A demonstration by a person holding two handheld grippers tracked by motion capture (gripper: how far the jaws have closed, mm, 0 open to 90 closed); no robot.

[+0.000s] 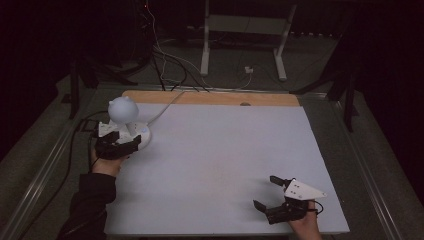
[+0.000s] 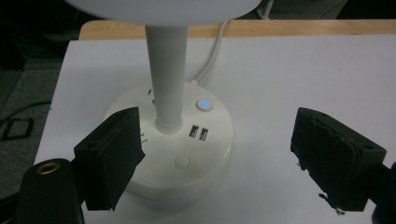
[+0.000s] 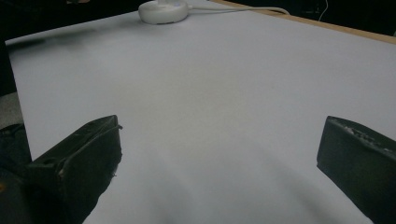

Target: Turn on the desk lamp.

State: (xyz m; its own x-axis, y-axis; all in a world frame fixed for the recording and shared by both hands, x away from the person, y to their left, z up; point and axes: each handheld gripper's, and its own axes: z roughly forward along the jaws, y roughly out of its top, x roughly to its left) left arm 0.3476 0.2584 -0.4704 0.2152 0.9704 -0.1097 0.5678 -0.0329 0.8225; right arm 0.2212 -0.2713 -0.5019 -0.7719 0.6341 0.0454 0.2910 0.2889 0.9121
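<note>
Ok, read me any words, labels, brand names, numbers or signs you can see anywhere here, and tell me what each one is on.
No readable text in these views.
Lamp base: no word, brand or number; the lit blue button bears a small mark, too small to read.
Plain round button: blank.
Two USB ports: unlabelled.
Grey plate on the right gripper: small holes, no print.

Table (image 1: pixel 320 150): white top, wooden strip (image 1: pixel 210 98) along far edge. Floor (image 1: pixel 235 60): grey carpet, dim. Frame (image 1: pixel 245 35): white, 2 legs, beyond the table. Cables (image 1: pixel 165 65): several, loose on the floor. Surround: dark, unlit on both sides.
</note>
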